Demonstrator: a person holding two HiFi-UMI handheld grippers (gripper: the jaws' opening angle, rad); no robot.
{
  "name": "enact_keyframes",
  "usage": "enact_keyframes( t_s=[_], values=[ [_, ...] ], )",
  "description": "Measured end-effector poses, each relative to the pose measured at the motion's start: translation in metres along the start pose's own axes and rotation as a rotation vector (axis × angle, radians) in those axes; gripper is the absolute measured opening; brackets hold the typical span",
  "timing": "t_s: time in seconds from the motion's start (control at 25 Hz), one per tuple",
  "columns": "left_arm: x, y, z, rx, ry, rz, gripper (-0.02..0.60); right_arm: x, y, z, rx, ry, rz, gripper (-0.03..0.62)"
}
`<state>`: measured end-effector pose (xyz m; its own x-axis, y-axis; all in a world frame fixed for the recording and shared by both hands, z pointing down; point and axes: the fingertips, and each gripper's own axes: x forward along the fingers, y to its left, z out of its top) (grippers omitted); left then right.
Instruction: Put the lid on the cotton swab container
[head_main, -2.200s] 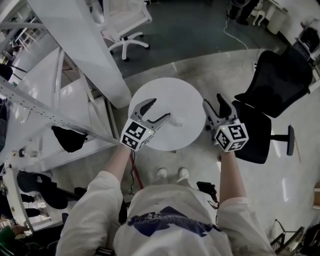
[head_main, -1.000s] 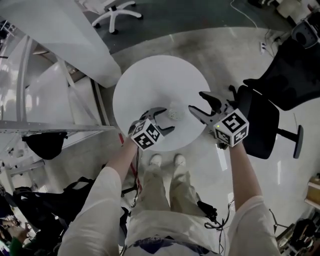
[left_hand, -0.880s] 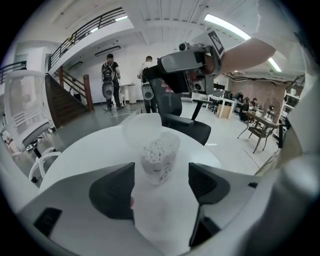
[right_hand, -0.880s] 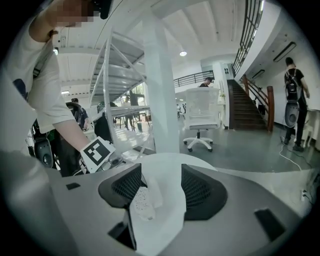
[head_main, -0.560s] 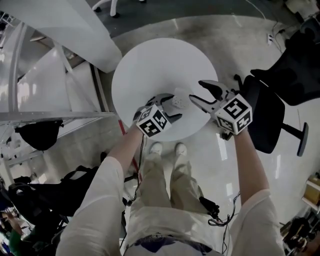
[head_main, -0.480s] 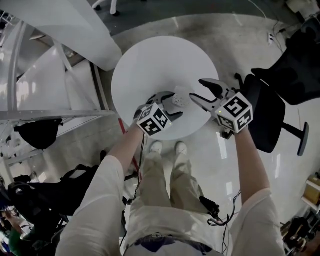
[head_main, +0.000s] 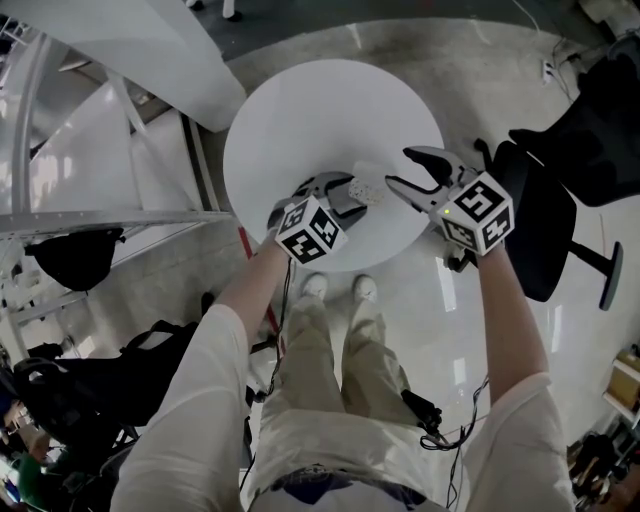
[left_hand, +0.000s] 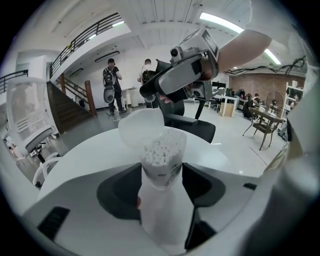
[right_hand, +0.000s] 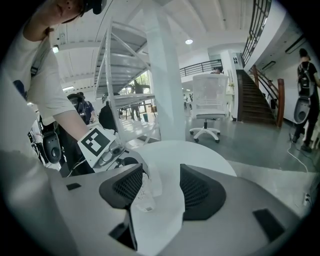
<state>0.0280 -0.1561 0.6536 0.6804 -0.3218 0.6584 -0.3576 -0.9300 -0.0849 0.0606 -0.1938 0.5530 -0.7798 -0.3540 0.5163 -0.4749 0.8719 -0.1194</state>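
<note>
Head view: we see left gripper (head_main: 340, 193) and right gripper (head_main: 400, 168) flanking cotton swab container (head_main: 368, 188) at lower edge of table (head_main: 300, 110).

Left gripper view: our jaws, just closing, clamp container; hinged lid (left_hand: 140, 127) stands open behind it, centre frame.

Right gripper view: our jaws stand apart, lid between them, nearer left pad.

Clear cotton swab container (left_hand: 162, 167), full of white swabs (left_hand: 161, 147), stands upright, translucent lid (left_hand: 140, 126) open behind.
</note>
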Motion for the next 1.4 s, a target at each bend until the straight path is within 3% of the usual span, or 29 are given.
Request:
enact_keyframes(
  t_s=[0.68,1.4],
  values=[
    [0.000,0.000,0.000,-0.004,-0.006,0.013,0.245,0.017,0.008,-0.018,0.001,0.096,0.075,0.087],
    [-0.004,0.002,-0.002,-0.013,0.002,0.024,0.242,0.016,0.041,-0.020,-0.114,0.157,0.157,0.051]
  ],
)
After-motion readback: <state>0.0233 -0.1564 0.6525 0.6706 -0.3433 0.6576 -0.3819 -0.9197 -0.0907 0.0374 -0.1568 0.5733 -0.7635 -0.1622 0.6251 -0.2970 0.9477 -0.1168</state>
